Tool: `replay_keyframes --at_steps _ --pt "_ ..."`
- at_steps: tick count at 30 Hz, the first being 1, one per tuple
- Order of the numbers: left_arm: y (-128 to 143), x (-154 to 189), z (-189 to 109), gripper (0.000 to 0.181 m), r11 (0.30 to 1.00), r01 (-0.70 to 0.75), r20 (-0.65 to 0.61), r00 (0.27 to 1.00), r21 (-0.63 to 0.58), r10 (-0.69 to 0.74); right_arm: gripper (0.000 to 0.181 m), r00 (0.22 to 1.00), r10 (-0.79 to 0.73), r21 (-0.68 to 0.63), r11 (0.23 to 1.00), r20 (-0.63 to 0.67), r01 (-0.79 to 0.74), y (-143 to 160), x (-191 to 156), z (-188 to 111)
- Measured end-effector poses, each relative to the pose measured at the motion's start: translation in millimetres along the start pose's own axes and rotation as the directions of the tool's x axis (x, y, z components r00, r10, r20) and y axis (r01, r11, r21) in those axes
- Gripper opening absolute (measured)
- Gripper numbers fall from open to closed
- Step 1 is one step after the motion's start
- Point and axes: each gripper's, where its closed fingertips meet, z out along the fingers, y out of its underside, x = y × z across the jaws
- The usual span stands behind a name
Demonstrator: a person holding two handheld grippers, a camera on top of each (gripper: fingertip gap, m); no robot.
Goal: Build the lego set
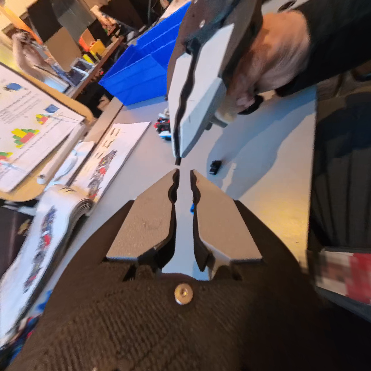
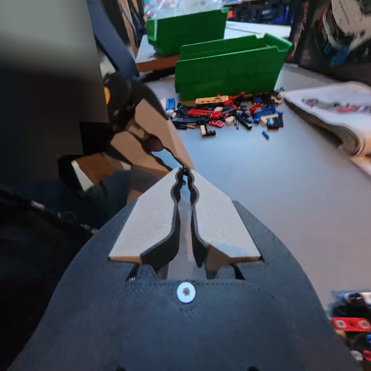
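Instruction sheets [image 1: 30, 128]: left edge of the left wrist view, printed pages and an open booklet lying on the grey table [image 1: 261, 180].
Left gripper [image 1: 184, 172]: lower centre of its own view, fingers spread a little with a bare gap between the tips, holding nothing.
Small black pin [image 1: 177, 161]: centre of the left wrist view, sticking out of the right gripper's tip, just beyond the left gripper's gap; in the right wrist view it sits at the very tip, where the two grippers meet.
Right gripper [image 2: 185, 174]: pressed together on the small black pin, gripping it by only a sliver at the fingertips.
Loose black piece [image 1: 215, 167]: right of centre in the left wrist view, on the table, untouched.
Lego pile [image 2: 224, 114]: upper centre-right of the right wrist view, red, blue, black and tan parts heaped in front of a green bin [image 2: 228, 74].
Step, as I judge it: handing the pin across or lining it up between the two tips.
Risk: the pin is tiny and barely held, so a slight twist or an early release, before the left fingers close, could let it drop and roll.
Risk: the views are blurred, so the alignment of pin and gap cannot be judged finely.
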Motion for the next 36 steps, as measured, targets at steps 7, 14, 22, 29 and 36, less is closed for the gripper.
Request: replay_keyframes --at_steps 7,14,22,29,36 --pt "-8.1 8.0 -7.3 0.001 0.992 0.118 -0.147 0.983 0.042 -0.111 0.001 0.908 -0.418 -0.155 0.899 -0.025 0.409 5.5 -10.7 -2.7" --pt "-8.5 13.5 -5.7 0.002 0.997 0.073 -0.146 0.987 0.03 -0.068 0.001 0.862 -0.507 -0.193 0.844 0.013 0.5 3.6 -15.5 -3.4" --pt "-12.2 15.6 -8.3 0.0 0.997 0.062 -0.156 0.986 0.042 -0.054 0.0 0.826 -0.561 -0.212 0.801 0.055 0.559 2.6 -22.6 -5.0" --pt "-12.5 18.5 -9.1 0.004 0.998 0.055 -0.168 0.985 0.037 -0.048 0.0 0.801 -0.595 -0.228 0.772 0.066 0.593 3.5 -22.6 -5.0" --pt "-14.4 16.7 -9.9 0.003 0.995 0.085 -0.171 0.982 0.046 -0.076 0.001 0.792 -0.605 -0.24 0.759 0.08 0.605 3.3 -24.9 -4.7"
